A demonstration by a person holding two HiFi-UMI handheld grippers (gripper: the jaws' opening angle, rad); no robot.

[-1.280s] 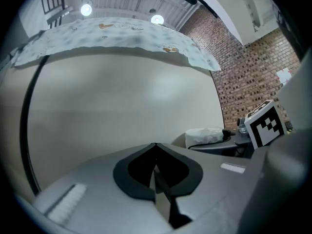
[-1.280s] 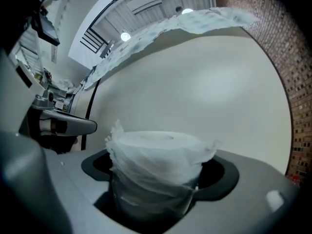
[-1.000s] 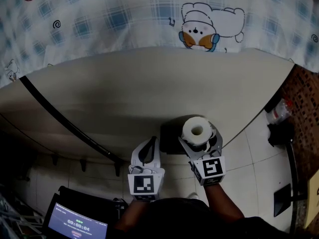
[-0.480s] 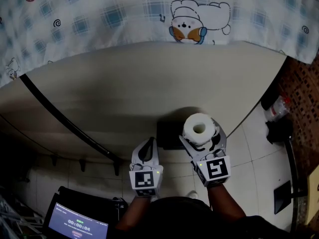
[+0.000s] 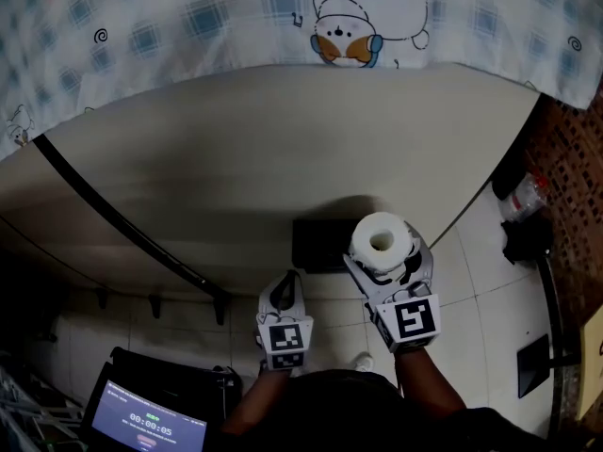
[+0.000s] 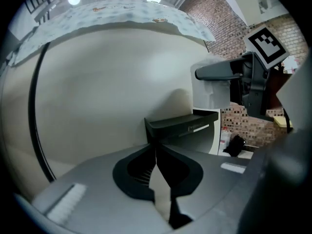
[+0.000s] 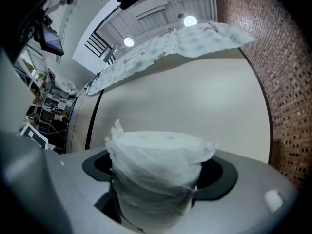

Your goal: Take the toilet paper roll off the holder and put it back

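Currently the toilet paper roll (image 5: 382, 241) stands upright off the holder, clamped by its sides between the jaws of the right gripper (image 5: 384, 267). A loose ragged edge of paper shows at its top. The black holder (image 5: 323, 245) sits on the beige wall (image 5: 236, 158) just beside the roll, at its nine o'clock. It carries a small pale label, too small to read. The left gripper (image 5: 283, 292) hangs at the roll's seven o'clock with its jaws together and nothing between them. At eight o'clock in the head view a screen (image 5: 151, 427) shows a timer reading 00:00:05. At twelve o'clock hangs a blue-checked cloth (image 5: 188, 17) printed with a cartoon dog (image 5: 344, 40).
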